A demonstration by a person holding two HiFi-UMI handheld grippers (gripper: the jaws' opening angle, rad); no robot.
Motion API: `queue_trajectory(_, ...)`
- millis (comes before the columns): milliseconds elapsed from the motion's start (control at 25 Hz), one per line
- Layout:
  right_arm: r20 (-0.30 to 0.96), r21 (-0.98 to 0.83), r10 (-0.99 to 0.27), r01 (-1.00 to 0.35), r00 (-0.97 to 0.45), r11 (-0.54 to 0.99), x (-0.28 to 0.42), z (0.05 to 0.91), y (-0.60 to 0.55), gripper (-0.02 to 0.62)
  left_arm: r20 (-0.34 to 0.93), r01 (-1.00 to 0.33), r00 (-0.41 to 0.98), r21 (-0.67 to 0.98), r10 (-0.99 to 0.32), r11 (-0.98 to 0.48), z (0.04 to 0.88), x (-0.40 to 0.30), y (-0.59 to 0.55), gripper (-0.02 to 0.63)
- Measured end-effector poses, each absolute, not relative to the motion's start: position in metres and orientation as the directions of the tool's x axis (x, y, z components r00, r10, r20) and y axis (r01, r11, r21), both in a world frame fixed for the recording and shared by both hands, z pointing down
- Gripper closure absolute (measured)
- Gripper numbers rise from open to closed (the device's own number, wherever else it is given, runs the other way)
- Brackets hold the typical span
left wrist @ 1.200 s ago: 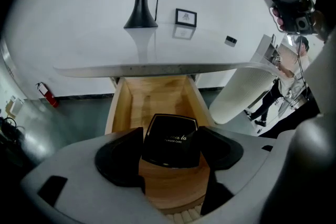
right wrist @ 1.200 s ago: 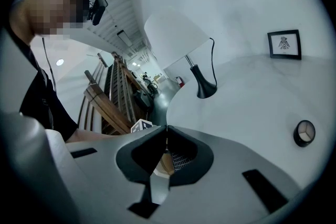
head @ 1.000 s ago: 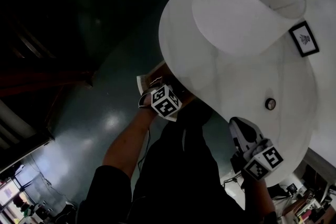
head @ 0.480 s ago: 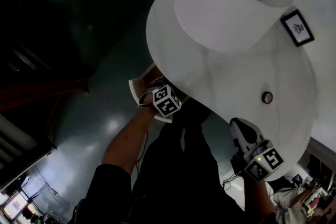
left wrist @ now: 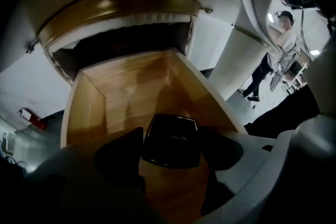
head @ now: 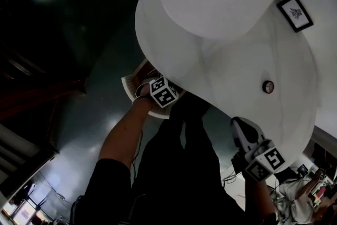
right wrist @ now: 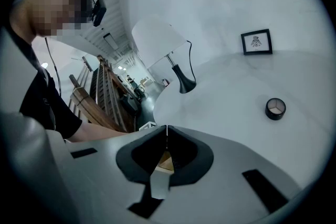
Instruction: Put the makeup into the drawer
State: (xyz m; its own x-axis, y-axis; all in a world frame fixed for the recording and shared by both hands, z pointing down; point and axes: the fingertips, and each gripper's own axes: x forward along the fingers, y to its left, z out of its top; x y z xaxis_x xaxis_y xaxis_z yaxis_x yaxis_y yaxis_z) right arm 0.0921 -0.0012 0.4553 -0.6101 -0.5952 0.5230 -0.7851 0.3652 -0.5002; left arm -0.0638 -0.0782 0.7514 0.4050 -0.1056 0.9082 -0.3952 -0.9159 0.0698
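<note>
Here, the white table (head: 237, 60) is filling the upper right of the head view, with the lamp (head: 210, 2) standing on it at the top. Below its edge, toward the left centre, the wooden drawer (left wrist: 94, 107) is standing open. The left gripper (left wrist: 172, 136) is reaching into it, its jaws spread and gripping the black compact (left wrist: 169, 128) by its two sides, just above the drawer's floor near the front. The right gripper (right wrist: 166, 134) is hanging at the lower right of the head view, off the table's edge, its jaws pressed together with nothing between them. A small frame (head: 295, 12) is standing at the upper right, and a black ring (head: 268, 86) is lying on the table right of centre.
</note>
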Motion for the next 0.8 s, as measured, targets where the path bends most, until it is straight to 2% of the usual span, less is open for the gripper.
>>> queue_trajectory(280, 0.527, -0.514, -0.615, -0.796, -0.587, 0.319, 0.094, 0.455, 0.006, 0.578, 0.903, -0.529, 0.416, 0.14, -0.112, -0.837, 0.766, -0.068, -0.083, 0.262)
queue_trajectory(600, 0.546, -0.491, -0.599, -0.803, -0.586, 0.339, 0.09, 0.461, 0.014, 0.578, 0.88, -0.525, 0.458, 0.153, -0.126, -0.837, 0.761, -0.062, -0.084, 0.262)
queue_trajectory(800, 0.536, -0.495, -0.596, -0.794, -0.598, 0.352, 0.086, 0.461, 0.014, 0.578, 0.894, -0.553, 0.444, 0.221, -0.06, -0.804, 0.775, -0.066, -0.078, 0.262)
